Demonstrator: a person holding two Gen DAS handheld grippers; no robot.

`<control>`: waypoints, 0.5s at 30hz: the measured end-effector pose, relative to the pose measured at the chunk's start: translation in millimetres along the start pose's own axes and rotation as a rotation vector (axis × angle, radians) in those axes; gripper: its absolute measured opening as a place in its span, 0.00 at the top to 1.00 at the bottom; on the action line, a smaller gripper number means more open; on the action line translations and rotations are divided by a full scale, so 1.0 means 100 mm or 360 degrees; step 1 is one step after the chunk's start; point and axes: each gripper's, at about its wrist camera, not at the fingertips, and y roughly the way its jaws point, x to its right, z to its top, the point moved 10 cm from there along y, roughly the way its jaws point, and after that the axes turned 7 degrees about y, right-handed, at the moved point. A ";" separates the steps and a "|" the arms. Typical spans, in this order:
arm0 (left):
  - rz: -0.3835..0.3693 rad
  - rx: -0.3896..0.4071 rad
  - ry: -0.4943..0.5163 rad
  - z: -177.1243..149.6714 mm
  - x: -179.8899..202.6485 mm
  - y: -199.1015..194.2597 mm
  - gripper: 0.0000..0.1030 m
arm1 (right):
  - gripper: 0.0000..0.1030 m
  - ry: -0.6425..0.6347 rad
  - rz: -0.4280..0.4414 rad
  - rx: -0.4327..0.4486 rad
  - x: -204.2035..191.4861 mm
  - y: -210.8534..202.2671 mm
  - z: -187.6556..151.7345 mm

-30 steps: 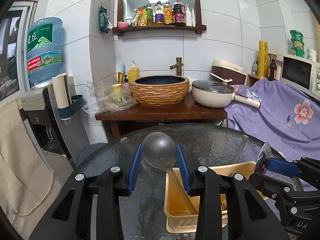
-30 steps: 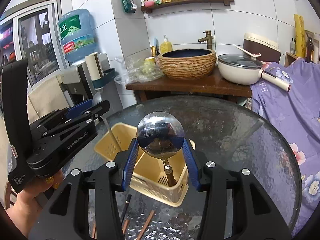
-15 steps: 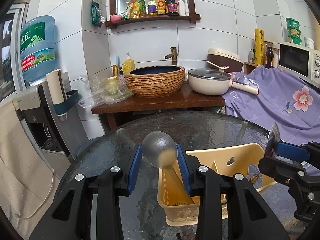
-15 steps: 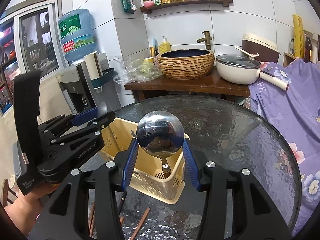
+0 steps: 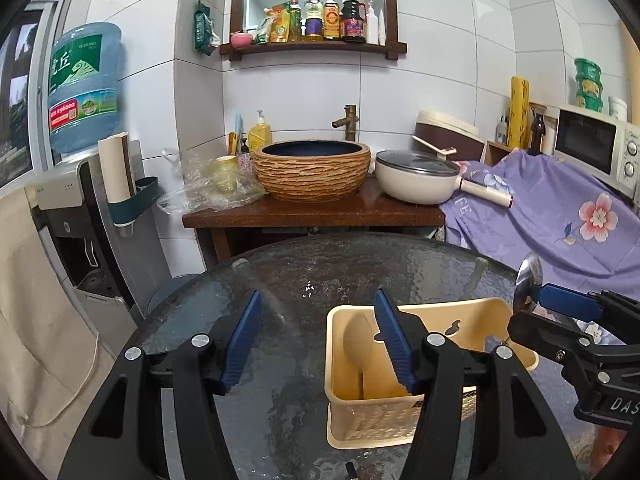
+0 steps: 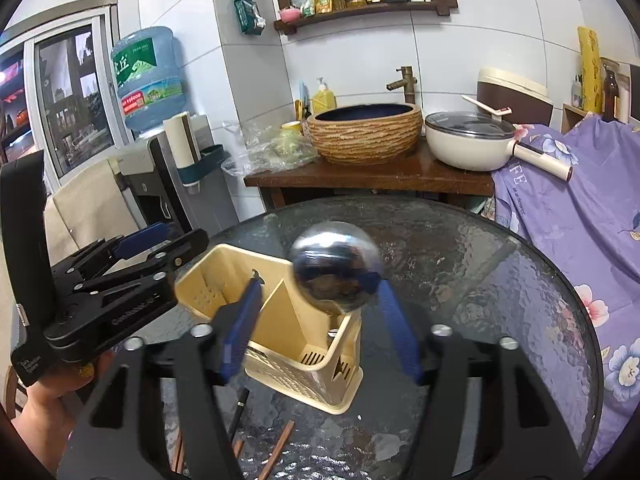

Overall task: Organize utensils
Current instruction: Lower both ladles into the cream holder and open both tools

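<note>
The left gripper [image 5: 318, 340] stands open and empty; its spoon [image 5: 357, 344] already lies in the caddy [image 5: 400, 420] at 5 o'clock. The right gripper [image 6: 316, 320] looks spread too — the ladle [image 6: 336, 272] blurs above the caddy's near compartment (whether a pad touches it, I cannot tell). Let it drop bowl-up, then withdraw straight back, clear of the divider.

Both wrist cams close above table [image 5: 304, 276], facing sink wall; shared caddy [image 6: 280, 280].
</note>
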 end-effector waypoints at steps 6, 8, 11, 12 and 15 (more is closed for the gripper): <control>-0.0015 0.0025 -0.0066 0.00 -0.09 -0.14 0.38 | 0.32 0.0028 0.0002 0.0047 0.04 -0.10 0.03; -0.0015 0.0030 -0.0088 -0.03 -0.13 -0.21 0.33 | 0.31 0.0016 -0.0018 0.0072 0.04 -0.17 0.02; 0.0020 0.0035 -0.0066 -0.13 -0.19 -0.38 0.22 | 0.26 -0.0028 -0.0054 0.0089 0.03 -0.31 -0.06; 0.0027 0.0037 -0.0058 -0.16 -0.20 -0.42 0.17 | 0.24 -0.0033 -0.0047 0.0086 0.02 -0.35 -0.10; 0.0040 0.0021 -0.0026 -0.32 -0.23 -0.57 0.11 | 0.22 -0.0044 -0.0053 0.0038 0.02 -0.45 -0.30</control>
